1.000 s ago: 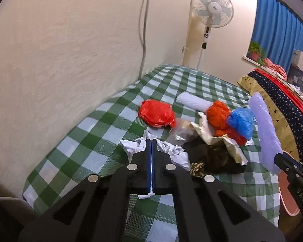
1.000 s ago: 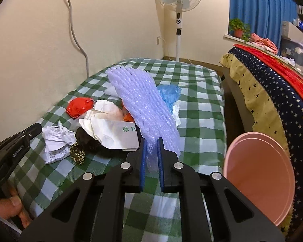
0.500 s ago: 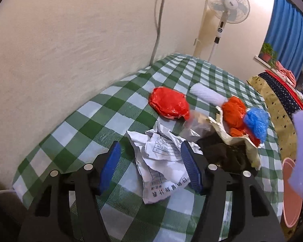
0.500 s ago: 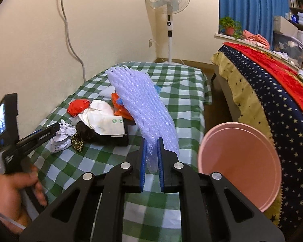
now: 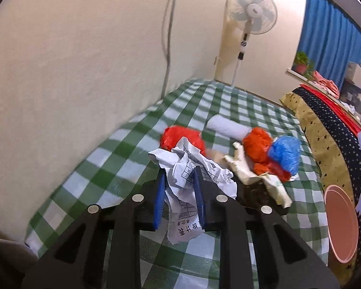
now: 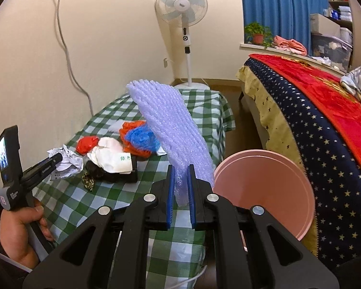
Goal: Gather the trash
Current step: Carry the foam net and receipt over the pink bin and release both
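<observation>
Left tongs have just been closing and now pinch the crumpled printed paper, which half a second ago lay flat on the green-checked desk between wide-open pads; the paper now stands bunched up. Right tongs stay clamped on the lilac foam net sleeve, now nearer the pink bin beside the desk edge. The sleeve is ribbed, long, tilted up-left. Red, orange, blue and cream bags sit heaped mid-desk.
</observation>
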A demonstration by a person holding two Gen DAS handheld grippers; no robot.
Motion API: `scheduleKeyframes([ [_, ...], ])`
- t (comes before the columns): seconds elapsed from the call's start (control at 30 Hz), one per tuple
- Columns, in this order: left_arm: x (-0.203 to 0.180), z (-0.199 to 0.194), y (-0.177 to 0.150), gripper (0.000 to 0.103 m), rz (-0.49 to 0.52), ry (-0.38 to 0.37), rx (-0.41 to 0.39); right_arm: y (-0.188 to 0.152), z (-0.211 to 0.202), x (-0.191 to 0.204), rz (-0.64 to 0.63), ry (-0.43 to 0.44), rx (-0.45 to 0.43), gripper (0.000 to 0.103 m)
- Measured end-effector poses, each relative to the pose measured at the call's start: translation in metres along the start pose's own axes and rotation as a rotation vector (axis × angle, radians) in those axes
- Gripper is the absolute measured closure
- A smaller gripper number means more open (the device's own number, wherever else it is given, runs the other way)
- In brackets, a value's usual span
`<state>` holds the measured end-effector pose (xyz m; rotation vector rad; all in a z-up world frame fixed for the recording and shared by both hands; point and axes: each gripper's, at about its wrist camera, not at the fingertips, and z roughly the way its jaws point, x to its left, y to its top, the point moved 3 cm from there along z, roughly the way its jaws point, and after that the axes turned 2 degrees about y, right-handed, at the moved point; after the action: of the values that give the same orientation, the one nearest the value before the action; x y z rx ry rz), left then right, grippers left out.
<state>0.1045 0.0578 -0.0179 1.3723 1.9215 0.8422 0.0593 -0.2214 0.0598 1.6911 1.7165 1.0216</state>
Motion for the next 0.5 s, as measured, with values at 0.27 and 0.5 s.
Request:
scheduleKeyframes([
  [0.27, -0.016, -0.026, 0.011, 0.081, 0.06, -0.043, -0.049, 0.008, -0.023, -0.027, 0.073, -0.008, -0.019, 0.092],
  [0.5, -0.044, -0.049, 0.02, 0.081, 0.094, -0.097, -0.088, 0.011, -0.037, -0.057, 0.152, -0.028, -0.022, 0.092],
])
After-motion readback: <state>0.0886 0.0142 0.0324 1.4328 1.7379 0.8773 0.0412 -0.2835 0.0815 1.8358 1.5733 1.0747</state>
